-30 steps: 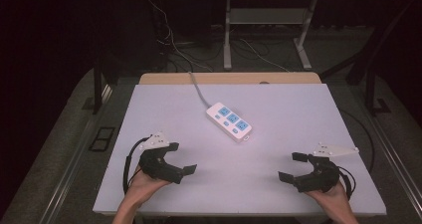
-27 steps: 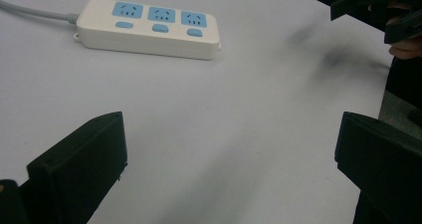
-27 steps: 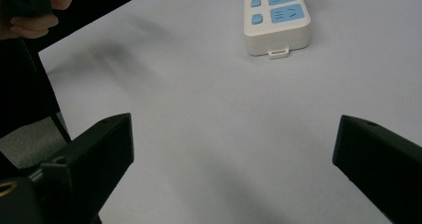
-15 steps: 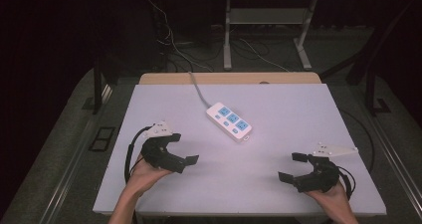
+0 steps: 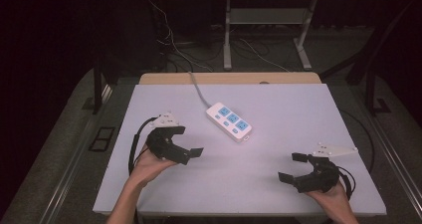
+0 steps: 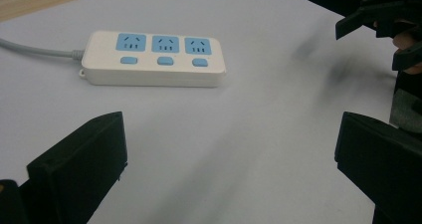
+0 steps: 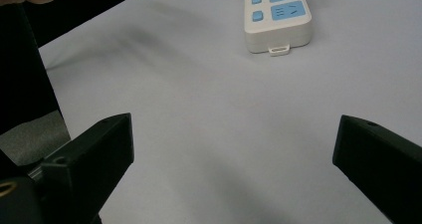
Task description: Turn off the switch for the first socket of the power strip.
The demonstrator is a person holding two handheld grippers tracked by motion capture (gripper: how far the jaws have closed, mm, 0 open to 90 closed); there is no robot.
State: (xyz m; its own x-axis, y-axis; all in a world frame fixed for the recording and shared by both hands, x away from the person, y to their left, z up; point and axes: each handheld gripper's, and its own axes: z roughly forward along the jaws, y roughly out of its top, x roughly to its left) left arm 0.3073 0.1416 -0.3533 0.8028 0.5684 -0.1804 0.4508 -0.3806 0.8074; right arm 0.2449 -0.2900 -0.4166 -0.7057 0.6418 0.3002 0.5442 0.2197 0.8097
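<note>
A white power strip point(image 5: 229, 121) with three blue sockets and blue buttons lies diagonally at the middle of the pale table point(image 5: 288, 109). Its grey cord point(image 5: 197, 88) runs off the back edge. My left gripper point(image 5: 188, 142) is open, held just left of the strip and pointing right, with nothing between its jaws. In the left gripper view the strip point(image 6: 154, 58) lies ahead of the open gripper point(image 6: 229, 159), and the other gripper point(image 6: 393, 30) shows at upper right. My right gripper point(image 5: 292, 167) is open near the front right. In its own view, the strip's end point(image 7: 278, 15) is ahead of the gripper point(image 7: 231, 154).
A wooden strip point(image 5: 229, 78) runs along the table's back edge. Behind it are metal table legs point(image 5: 228, 35) and loose cables point(image 5: 169, 40) on a dark floor. Bare tabletop lies between the two grippers.
My left gripper has moved forward and a little right, closer to the power strip. The right gripper and the strip have stayed put.
</note>
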